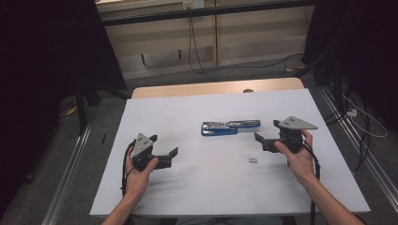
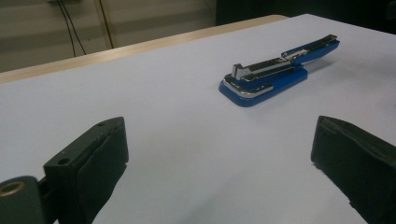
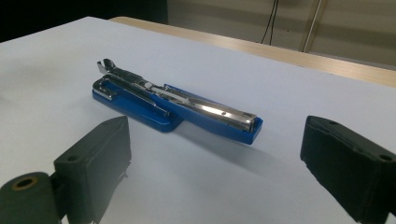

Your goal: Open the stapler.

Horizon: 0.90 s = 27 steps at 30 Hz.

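On the near half of the white-covered table (image 1: 155, 197), the left gripper (image 1: 165, 150) and right gripper (image 1: 265, 133) are hand-held low, jaws spread wide, nothing between them. A small grey metal piece (image 1: 253, 160) lies on the sheet near the right gripper. The blue and chrome stapler (image 1: 230, 127), swung open flat, lies mid-table between both grippers, apart from each. Beyond: the table's bare wooden edge (image 1: 216, 87), grey floor (image 1: 234, 72) with black cables (image 1: 197, 56), pale wall panels (image 1: 253, 33).

Both forearms are bare, with no sleeves in view. The left gripper (image 1: 165, 151) and right gripper (image 1: 265, 132) are black with thick blocky jaws, grey three-cornered top plates, trailing black cables, and apparently a brass-coloured bushing
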Motion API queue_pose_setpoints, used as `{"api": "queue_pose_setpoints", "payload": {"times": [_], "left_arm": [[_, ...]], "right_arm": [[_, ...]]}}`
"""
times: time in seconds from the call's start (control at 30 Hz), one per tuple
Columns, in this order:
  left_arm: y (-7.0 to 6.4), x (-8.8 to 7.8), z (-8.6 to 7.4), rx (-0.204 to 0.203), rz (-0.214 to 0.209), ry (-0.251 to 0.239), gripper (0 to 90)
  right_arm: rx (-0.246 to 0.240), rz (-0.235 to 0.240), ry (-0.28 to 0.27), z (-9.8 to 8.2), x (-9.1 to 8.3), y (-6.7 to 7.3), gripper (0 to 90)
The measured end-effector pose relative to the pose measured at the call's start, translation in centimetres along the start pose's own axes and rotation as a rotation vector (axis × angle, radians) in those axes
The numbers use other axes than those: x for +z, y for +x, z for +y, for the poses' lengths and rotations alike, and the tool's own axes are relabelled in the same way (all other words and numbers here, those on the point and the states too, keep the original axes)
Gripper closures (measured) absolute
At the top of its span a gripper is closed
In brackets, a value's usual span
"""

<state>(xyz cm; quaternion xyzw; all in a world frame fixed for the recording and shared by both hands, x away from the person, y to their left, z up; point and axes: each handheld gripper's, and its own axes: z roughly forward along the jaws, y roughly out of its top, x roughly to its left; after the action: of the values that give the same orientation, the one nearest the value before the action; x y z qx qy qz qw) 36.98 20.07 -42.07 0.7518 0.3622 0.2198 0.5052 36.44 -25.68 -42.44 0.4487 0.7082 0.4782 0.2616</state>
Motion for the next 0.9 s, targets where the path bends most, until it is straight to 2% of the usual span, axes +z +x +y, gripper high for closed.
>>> {"api": "queue_pose_setpoints", "payload": {"times": [0.07, 0.1, 0.13, 0.17, 0.2, 0.37, 0.4, 0.57, 0.7, 0.8, 0.9], "left_arm": [[0.2, -0.3, -0.1, -0.022, 0.002, -0.003, 4.1], [0.2, -0.5, -0.1, -0.011, 0.011, 0.004, 4.1], [0.2, -0.9, -0.2, -0.021, 0.012, -0.008, 4.3], [0.2, -0.9, -0.2, -0.021, 0.012, -0.008, 4.3], [0.1, -1.1, -0.2, -0.025, 0.008, -0.012, 4.3], [-0.4, -2.3, -0.9, 0.008, 0.001, -0.009, 4.2], [-0.5, -2.6, -1.0, 0.022, 0.013, -0.004, 4.2], [-0.6, -4.1, -1.5, -0.004, 0.048, -0.013, 4.2], [-0.8, -5.2, -1.8, -0.003, 0.054, -0.031, 4.2], [-1.0, -5.5, -2.0, 0.000, 0.048, -0.020, 4.2], [-1.2, -5.4, -2.0, 0.005, 0.048, -0.023, 4.2]], "right_arm": [[-0.004, 0.003, 0.003, -0.2, -0.2, 0.0, 8.7], [0.005, 0.005, 0.004, -0.3, -0.3, 0.0, 8.7], [0.029, 0.021, 0.007, -0.5, -0.4, 0.1, 8.9], [0.029, 0.021, 0.007, -0.5, -0.4, 0.1, 8.9], [0.023, 0.014, 0.006, -0.5, -0.5, 0.4, 9.3], [0.001, 0.009, -0.002, -0.3, -1.1, 0.9, 9.9], [0.001, 0.013, -0.004, -0.4, -1.3, 1.0, 10.0], [-0.006, 0.031, 0.009, -1.4, -2.1, 1.7, 10.1], [-0.026, 0.032, 0.012, -1.4, -2.3, 1.9, 10.4], [-0.026, 0.052, 0.027, -1.3, -2.2, 1.9, 10.6], [-0.037, 0.083, 0.074, -1.4, -1.9, 2.2, 9.7]]}}
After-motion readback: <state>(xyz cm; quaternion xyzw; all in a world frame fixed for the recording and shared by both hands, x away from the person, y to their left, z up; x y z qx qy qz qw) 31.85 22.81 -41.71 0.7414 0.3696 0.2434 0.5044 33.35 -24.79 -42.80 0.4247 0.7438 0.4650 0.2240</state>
